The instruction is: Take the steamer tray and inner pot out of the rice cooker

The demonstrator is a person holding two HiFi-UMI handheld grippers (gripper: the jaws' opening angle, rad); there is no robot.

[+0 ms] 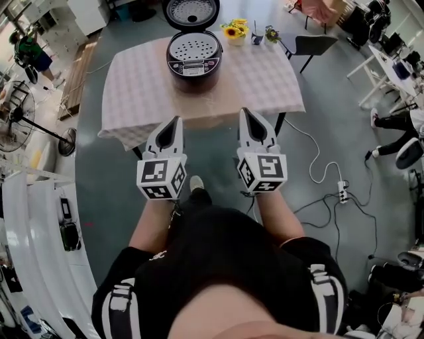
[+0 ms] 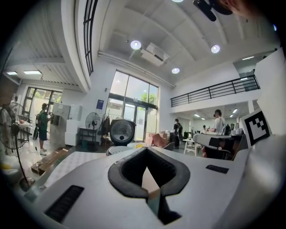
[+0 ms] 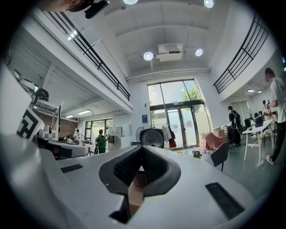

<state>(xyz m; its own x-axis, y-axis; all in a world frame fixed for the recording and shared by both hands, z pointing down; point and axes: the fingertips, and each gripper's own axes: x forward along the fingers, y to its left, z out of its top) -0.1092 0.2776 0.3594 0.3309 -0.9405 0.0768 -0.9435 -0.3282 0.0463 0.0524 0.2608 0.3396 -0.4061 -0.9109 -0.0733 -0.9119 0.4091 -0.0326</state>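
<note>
A table point(image 1: 139, 86) under a checked cloth fills the 12 o'clock part of the head view, with the person point(image 1: 225, 265) in a black top at 6 o'clock. A black chair point(image 1: 315, 45) stands off the table's 2 o'clock corner and a floor fan point(image 1: 16, 109) stands at 9 o'clock.

The rice cooker point(image 1: 193, 69) sits in the middle of the table, nearer its far edge. Its lid point(image 1: 191, 13) is swung open at the 12 o'clock side and its control panel faces 6 o'clock, so the open cooker's long axis runs 12 to 6.

The left gripper point(image 1: 176, 120) and right gripper point(image 1: 245, 112) are held side by side at the table's near edge, both pointing toward 12 o'clock. Each has its jaws together with nothing between them.

The steamer tray point(image 1: 193, 46) lies flat in the cooker's mouth, holes facing up. It covers the inner pot, which cannot be seen.

Yellow flowers point(image 1: 234, 30) stand at the cooker's 2 o'clock.

Only the head view shows the tray's holes and the panel. The two gripper views look level, so the lid shows as an upright disc against tall glass doors point(image 2: 134, 107), with a railed balcony above. Each also shows the other gripper's marker cube point(image 2: 255, 127) at its edge.
</note>
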